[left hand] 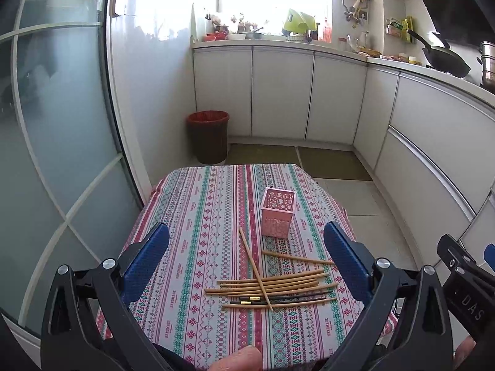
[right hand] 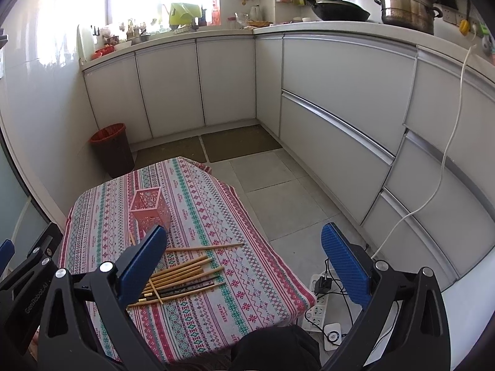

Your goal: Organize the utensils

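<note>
Right now both claws hover above a small tabletop (left hand: pixel 198 204) covered by a striped, patterned cloth, and neither holds anything. From the left wrist view, the left claw (left hand: pixel 246 255) has its blue pads spread wide, framing a loose pile of chopsticks (left hand: pixel 272 286) lying on the cloth between them. Most of the sticks are pale bamboo and lie roughly side by side across the cloth; one bamboo stick lies diagonally over the pile, another rests apart just beyond it, and a couple of dark chopsticks with gold bands lie among the nearer ones. Just past the pile stands a pink perforated holder (left hand: pixel 277 211), upright, square in section, with nothing visible inside it. In the right wrist view the right claw (right hand: pixel 244 255) is also spread wide; its left pad overlaps the near end of the chopstick pile in the picture, while its right pad hangs out over the tiled floor (right hand: pixel 278 198) beside the tabletop. The holder sits beyond the pile there as well. On the floor near the table lie a white power strip (right hand: pixel 317 306) and cables, and a dark waste bin (left hand: pixel 208 136) with a red liner stands by the white cabinets.
</note>
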Demonstrator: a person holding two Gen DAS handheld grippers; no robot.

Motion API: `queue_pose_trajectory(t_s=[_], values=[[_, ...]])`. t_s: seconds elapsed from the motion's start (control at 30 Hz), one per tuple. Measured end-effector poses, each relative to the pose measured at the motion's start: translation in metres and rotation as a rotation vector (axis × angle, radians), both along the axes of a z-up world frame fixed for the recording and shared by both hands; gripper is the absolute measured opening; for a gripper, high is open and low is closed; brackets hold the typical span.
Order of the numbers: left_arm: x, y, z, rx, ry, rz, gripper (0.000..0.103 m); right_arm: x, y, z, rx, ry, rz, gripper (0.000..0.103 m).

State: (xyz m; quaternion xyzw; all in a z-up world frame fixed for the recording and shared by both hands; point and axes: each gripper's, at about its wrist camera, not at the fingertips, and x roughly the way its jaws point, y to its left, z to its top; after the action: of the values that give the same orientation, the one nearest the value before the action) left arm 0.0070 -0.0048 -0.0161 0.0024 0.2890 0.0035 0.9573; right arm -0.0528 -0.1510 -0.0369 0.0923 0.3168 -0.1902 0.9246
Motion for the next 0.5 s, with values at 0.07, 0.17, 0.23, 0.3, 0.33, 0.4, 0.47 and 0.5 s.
queue_pose_trajectory(t_s=[0.07,0.17,0.23,0.3,0.33,0.4,0.47,0.5], values=[[0.0001,0.0006,-0.0001,-0.002,0.002,0.0,0.096,0.0,-0.0008,-0.0012,0.006,0.005,0.0,0.097],[0.0,0.0003,-0.001,-0.001,0.004,0.001,0.096,-0.0006,-0.002,-0.0015,0.007,0.004,-0.003,0.097],[0.0008,0.0009,-0.002,-0.001,0.008,0.0,0.096,-0.0004,-0.002,-0.0012,0.007,0.004,-0.002,0.097],[0.0015,0.0015,-0.0031,-0.001,0.01,-0.001,0.096,-0.0001,-0.0018,-0.0015,0.004,0.007,-0.001,0.097],[0.0017,0.0015,-0.0033,-0.001,0.011,-0.001,0.096,0.0,-0.0015,-0.0014,0.003,0.008,0.0,0.097],[0.0019,0.0012,-0.0041,0.0,0.014,-0.001,0.096,0.0003,-0.0019,-0.0019,0.005,0.01,0.001,0.097],[0.0021,0.0017,-0.0046,0.0,0.016,-0.001,0.096,0.0003,-0.0017,-0.0028,0.006,0.012,-0.001,0.097],[0.0028,0.0016,-0.0046,-0.001,0.018,-0.001,0.096,0.0004,-0.0015,-0.0032,0.006,0.012,-0.001,0.097]])
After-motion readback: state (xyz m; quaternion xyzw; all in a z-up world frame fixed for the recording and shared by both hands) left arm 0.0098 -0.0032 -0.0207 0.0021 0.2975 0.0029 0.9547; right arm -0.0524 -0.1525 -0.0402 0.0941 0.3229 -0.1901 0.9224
